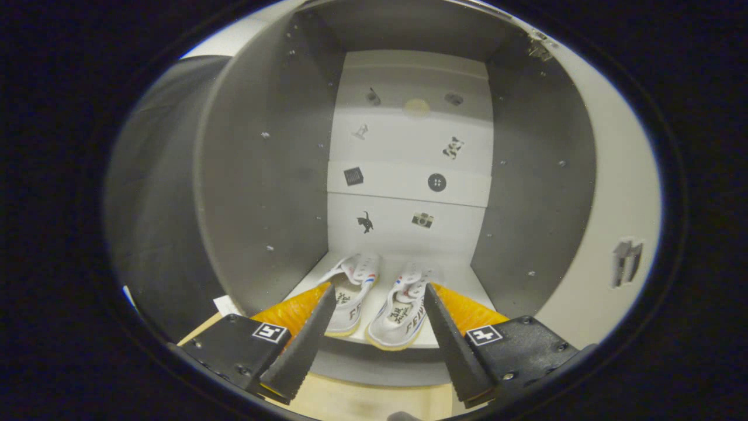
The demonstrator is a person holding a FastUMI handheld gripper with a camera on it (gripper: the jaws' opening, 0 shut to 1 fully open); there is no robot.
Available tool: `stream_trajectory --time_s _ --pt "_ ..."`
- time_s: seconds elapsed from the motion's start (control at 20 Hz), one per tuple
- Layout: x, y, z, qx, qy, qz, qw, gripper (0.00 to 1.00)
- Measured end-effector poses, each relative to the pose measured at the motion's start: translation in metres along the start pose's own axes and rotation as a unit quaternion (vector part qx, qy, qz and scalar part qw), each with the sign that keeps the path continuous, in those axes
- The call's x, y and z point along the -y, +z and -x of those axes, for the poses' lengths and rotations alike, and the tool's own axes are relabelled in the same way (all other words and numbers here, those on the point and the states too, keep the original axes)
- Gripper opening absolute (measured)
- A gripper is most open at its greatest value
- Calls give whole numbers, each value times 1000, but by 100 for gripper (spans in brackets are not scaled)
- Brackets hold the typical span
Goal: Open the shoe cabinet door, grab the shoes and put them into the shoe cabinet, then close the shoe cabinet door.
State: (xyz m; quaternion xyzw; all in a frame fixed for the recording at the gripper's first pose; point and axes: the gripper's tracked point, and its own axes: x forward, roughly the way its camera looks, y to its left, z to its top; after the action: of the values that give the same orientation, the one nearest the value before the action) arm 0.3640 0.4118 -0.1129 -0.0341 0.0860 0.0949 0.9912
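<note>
Nearest the camera, the hand-held gripper point(380, 292) has its two dark ridged fingers point(304, 345) spread wide apart, clamped on nothing, each rising from a black block with a small square marker and an orange panel behind it; below the fingers lies a pale wooden floor point(362, 400); just ahead of the fingertips, in the gap between them, a pair of white shoes point(380, 304) with red and blue side stripes sits side by side on the bottom shelf point(450, 280) of the shoe cabinet point(263, 193), heels toward the camera and toes toward the back; the left shoe's heel stands just beside the left finger, the right shoe's heel near the shelf's front edge; grey side walls enclose the compartment; the white back panel point(409, 152) carries small stickers, among them a black cat point(365, 222), a camera point(422, 220) and a round button shape point(436, 182); the cabinet door point(152, 193) stands swung open at the left.
</note>
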Motion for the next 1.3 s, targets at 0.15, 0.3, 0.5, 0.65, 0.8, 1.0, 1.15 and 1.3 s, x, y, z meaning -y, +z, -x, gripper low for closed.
stream_trajectory --time_s 0.15,0.3,0.5,0.65,0.8,1.0,1.15,1.3 --pt "-18 4 58 20 12 -1 1000 98" --pt "-34 5 125 42 26 1 999 98" --pt "-31 -2 211 58 33 -13 998 98" --pt "-7 -6 269 73 23 -19 997 98" --pt "26 -21 320 66 18 -27 997 98" --pt "100 -34 383 69 -45 -43 996 98" --pt "163 -45 413 74 -103 -60 990 98" --pt "214 -55 417 70 -132 -65 987 98"
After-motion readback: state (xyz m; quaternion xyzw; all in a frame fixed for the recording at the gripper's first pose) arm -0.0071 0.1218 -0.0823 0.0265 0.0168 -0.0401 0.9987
